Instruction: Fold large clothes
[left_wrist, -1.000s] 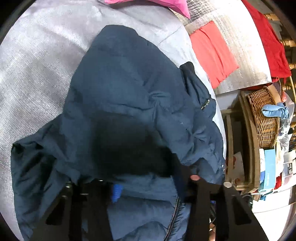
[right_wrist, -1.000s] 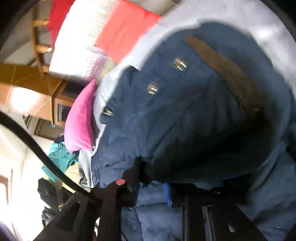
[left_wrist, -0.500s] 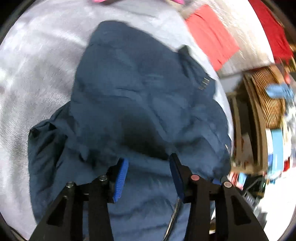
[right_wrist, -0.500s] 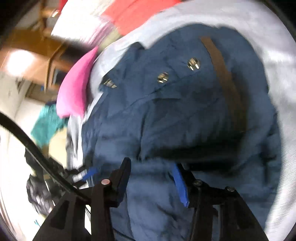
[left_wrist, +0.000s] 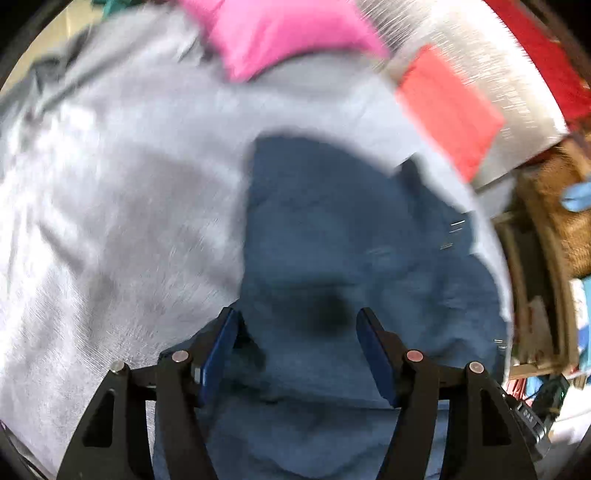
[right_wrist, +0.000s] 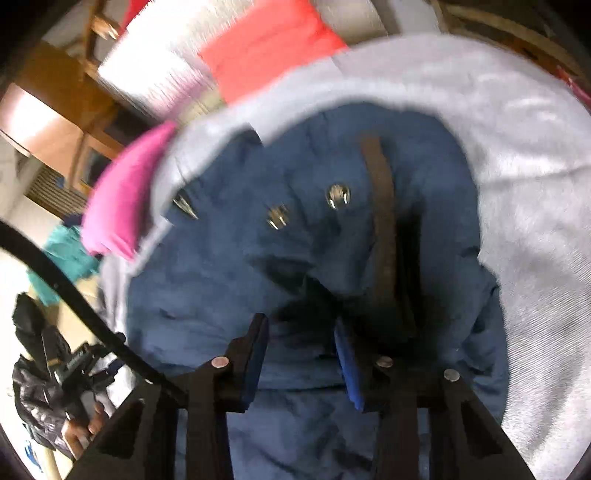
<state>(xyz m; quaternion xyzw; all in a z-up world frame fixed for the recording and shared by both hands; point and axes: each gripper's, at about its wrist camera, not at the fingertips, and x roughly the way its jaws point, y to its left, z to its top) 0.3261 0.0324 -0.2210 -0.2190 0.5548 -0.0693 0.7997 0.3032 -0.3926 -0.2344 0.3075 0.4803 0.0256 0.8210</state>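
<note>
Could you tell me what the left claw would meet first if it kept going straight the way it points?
Most likely the blue jacket lying right ahead of the open left claw; motion blur makes depth uncertain.

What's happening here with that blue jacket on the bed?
A person with a handheld gripper in each hand is folding a navy puffer jacket on a grey cover. Both the left gripper and the right gripper are open above the jacket and hold nothing. The jacket lies bunched, its snaps and a brown strip facing up. A pink pillow lies beyond it.
</note>
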